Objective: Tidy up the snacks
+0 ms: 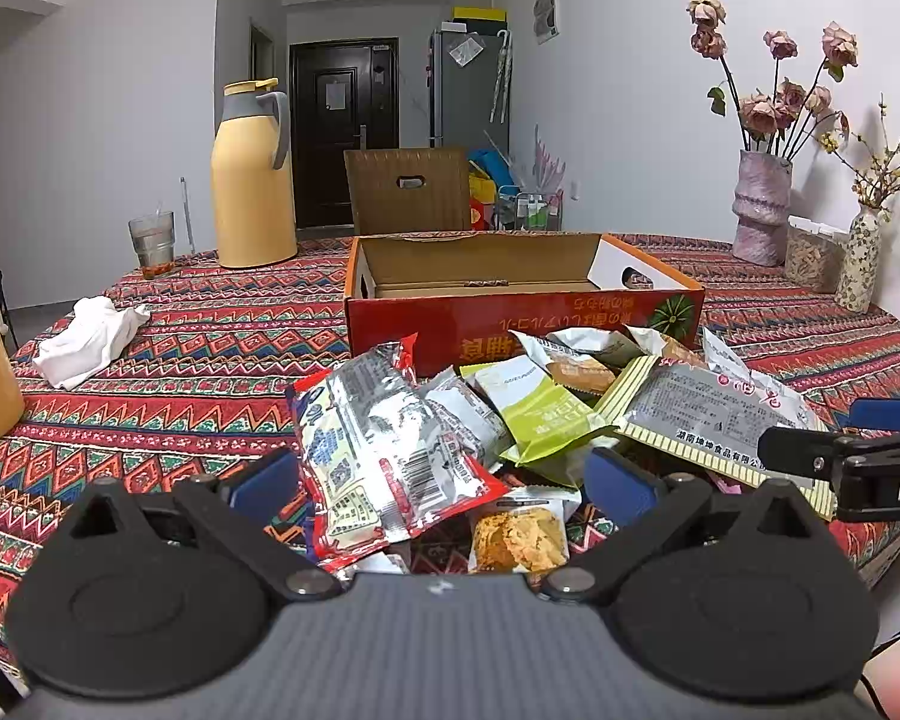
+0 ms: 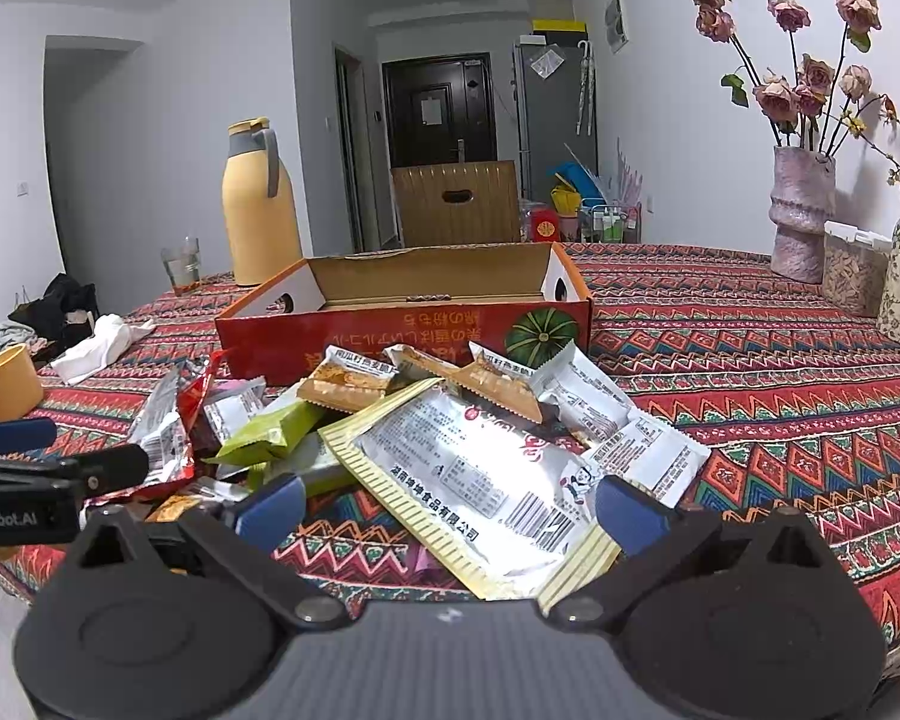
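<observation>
A heap of snack packets lies on the bench (image 1: 210, 324), just in front of a red cardboard box (image 1: 522, 324) that stands open and looks empty inside. Nothing has gone into the box yet, so I think the job is at its start: pick 1 packet and drop it in.

The left gripper (image 1: 444, 480) has its fingers spread apart, one on each side of a red and silver packet (image 1: 384, 450). It holds nothing. The right gripper (image 2: 450, 510) is open too, with its fingers either side of the big silver packet with yellow striped edges (image 2: 480, 480), and it grips nothing either.

To do this well, I would take the top packets first. The big silver packet lies on top of others, so it should lift away without dragging the heap. It is flat and floppy, so pinch it near an edge and squeeze gently. The red and silver packet leans up on the heap and is easy to catch. A small cake packet (image 1: 519, 531) lies lower down; leave it for later.
</observation>
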Demonstrator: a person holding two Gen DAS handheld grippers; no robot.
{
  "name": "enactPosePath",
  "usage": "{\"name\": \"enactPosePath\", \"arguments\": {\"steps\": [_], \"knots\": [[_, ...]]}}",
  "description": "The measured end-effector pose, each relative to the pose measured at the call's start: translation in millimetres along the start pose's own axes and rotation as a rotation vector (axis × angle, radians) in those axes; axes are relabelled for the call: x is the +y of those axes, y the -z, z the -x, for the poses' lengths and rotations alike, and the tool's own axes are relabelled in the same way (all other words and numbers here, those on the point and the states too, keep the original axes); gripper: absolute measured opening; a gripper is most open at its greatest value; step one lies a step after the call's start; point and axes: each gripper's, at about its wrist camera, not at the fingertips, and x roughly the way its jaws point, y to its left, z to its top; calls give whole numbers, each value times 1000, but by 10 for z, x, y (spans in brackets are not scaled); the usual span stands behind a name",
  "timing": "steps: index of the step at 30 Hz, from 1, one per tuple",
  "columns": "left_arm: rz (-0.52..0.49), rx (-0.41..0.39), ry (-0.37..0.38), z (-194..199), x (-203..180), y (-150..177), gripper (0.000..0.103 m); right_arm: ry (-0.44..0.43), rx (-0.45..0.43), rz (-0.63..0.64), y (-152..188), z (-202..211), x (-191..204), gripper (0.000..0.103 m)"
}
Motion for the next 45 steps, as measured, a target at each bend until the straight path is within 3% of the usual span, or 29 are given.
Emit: {"name": "enactPosePath", "arguments": {"steps": [14, 24, 41, 45], "knots": [[10, 2, 10, -29, 19, -11, 103, 47, 16, 37, -9, -65, -38, 103], [16, 12, 10, -73, 42, -14, 103, 74, 59, 202, -39, -302, -7, 103], [23, 35, 0, -175, 81, -5, 103, -38, 192, 374, -114, -878, -16, 103], [26, 39, -3, -202, 98, -2, 103, -67, 196, 359, -121, -925, -48, 94]]}}
